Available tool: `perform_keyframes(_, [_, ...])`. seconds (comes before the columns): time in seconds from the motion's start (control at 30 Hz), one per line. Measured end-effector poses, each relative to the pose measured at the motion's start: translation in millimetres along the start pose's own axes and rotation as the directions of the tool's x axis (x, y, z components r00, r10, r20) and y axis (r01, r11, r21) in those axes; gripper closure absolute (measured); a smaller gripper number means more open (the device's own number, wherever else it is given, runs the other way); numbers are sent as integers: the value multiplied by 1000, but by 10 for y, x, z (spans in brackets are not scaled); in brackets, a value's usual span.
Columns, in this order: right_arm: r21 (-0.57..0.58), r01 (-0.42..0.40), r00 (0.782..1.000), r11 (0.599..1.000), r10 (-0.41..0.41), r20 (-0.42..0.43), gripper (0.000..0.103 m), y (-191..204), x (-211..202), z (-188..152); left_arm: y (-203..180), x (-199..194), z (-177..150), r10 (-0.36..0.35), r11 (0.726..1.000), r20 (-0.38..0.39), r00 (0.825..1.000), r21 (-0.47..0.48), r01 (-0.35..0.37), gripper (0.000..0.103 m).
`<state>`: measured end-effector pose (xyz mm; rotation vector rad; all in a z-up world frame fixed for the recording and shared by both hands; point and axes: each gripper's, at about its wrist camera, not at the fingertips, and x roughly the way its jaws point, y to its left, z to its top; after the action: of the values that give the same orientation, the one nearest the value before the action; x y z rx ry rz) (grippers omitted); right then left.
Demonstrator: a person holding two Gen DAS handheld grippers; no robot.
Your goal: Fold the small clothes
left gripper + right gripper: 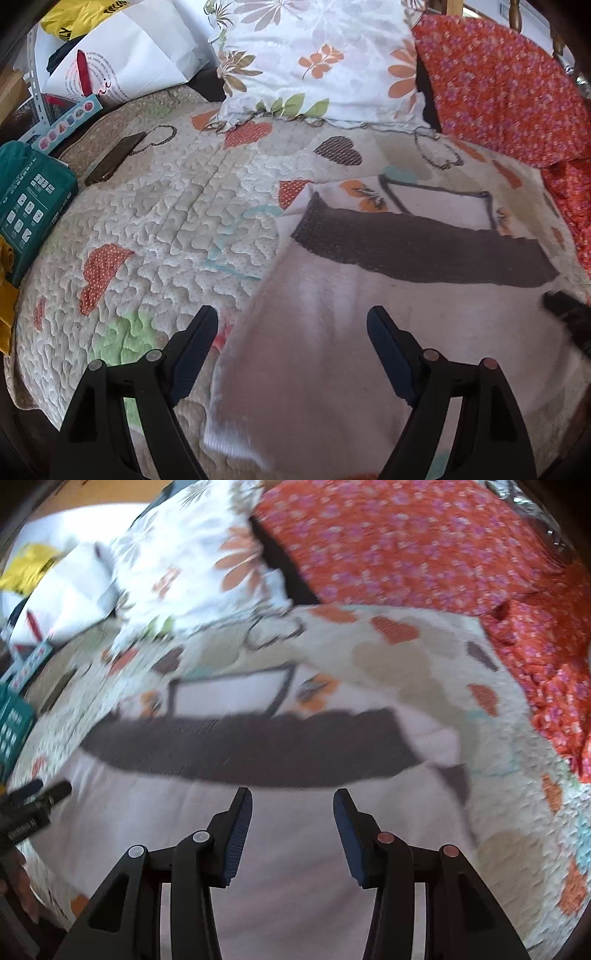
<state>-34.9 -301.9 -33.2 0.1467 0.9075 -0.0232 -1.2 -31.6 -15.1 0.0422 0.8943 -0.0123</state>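
While the left gripper (291,328) hovers over the bed (166,229), its fingers (195,350) stand wide apart with nothing between them. Just ahead of them and to their right lies the small white garment (332,350), spread flat on the quilt, a dark brown band (417,247) across it farther out. Its near-left hem sits right beneath the left finger. Beyond it, a flowered pillow (317,62); far left of the fingers, a phone (114,158).

Over to the right wrist view, which is blurred. The right gripper (293,812) shows its fingers (236,834) partly apart, empty, with the white cloth straight below and ahead of them, the brown band just past the tips. Off to the left, the other gripper's tip peeks in.

That fabric looks light, soft and floppy, so I'd say it will sag and crease when lifted. Best pinched at a hem corner or edge, one corner per gripper, rather than mid-panel.
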Motion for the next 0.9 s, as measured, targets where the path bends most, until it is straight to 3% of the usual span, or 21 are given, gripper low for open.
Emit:
perform_keyframes(0.4, [3,29,999,1000,-29,-40,52,59,154,-203,-15,-231,-12,-84,996,31,996,-33,85,21])
perform_keyframes(0.9, [-5,54,998,999,-55,-12,45,56,184,-264,-118,-103,-71,-59,998,-19,998,6,59,21])
